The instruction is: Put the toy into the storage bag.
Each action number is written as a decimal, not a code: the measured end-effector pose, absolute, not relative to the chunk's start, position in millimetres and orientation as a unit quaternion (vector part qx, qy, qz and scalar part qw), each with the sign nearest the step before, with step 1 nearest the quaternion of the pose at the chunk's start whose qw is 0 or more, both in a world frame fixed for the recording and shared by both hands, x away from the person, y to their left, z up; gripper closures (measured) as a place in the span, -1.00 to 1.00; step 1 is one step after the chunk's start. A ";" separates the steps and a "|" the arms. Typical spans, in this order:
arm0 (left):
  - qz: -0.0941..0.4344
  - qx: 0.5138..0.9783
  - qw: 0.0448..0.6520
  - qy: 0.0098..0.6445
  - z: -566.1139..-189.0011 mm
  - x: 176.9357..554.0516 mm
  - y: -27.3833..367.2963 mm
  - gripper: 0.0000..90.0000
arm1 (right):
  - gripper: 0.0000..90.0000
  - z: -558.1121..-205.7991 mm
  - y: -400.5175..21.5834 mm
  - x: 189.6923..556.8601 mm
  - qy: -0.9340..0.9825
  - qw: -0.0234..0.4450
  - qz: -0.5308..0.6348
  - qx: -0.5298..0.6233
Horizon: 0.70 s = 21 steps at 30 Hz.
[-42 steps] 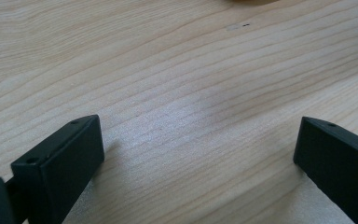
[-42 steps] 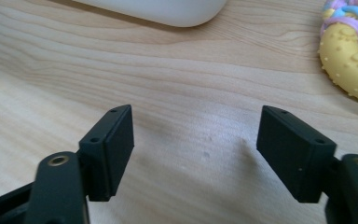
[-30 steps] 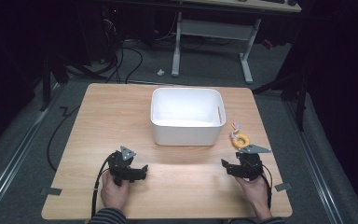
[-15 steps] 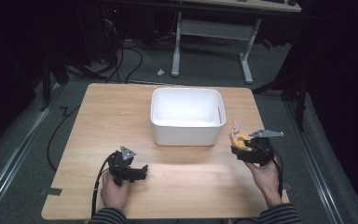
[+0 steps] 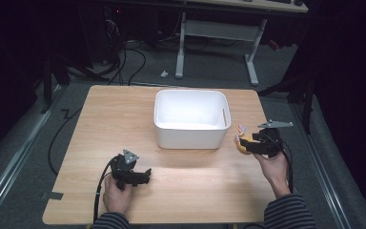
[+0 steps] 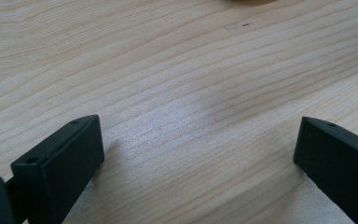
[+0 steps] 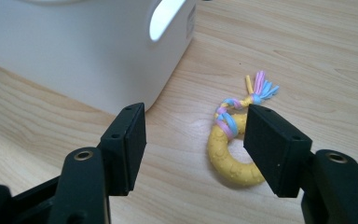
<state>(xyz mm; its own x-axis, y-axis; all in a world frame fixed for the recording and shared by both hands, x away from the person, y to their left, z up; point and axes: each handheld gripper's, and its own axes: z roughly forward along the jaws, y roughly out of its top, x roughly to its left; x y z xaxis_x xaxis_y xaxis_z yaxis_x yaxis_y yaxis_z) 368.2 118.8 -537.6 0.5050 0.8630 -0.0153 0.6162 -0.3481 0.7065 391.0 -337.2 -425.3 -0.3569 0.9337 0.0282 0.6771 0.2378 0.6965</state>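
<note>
Yellow ring toy point(image 7: 227, 158) — pastel braided tassel — lies flat beside white bin point(image 7: 74, 51).

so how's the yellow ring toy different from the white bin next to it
The yellow ring toy is small, flat on the table and bright, with a pink and blue braided tassel; the white bin is far larger, plain and boxy, standing upright with its top open. The toy lies ahead of the right gripper, partly behind one of its open jaws; the bin sits off to the side. Both rest on the wooden table.
</note>
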 end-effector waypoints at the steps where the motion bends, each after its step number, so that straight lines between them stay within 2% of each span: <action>1: 0.184 0.800 0.335 0.462 -537.6 368.2 118.8 -0.96 | -0.12 -425.0 -337.4 393.7 0.761 0.202 0.313 0.531; 5: 0.184 0.800 0.335 0.462 -537.6 368.2 118.8 -0.96 | -0.11 -422.7 -338.7 402.7 0.761 0.204 0.308 0.534; 10: 0.184 0.800 0.335 0.462 -537.6 368.2 118.8 -0.96 | -0.08 -421.0 -342.2 413.8 0.757 0.182 0.315 0.543; 21: 0.184 0.800 0.335 0.462 -537.6 368.2 118.8 -0.96 | -0.07 -421.3 -349.4 437.0 0.754 0.190 0.289 0.559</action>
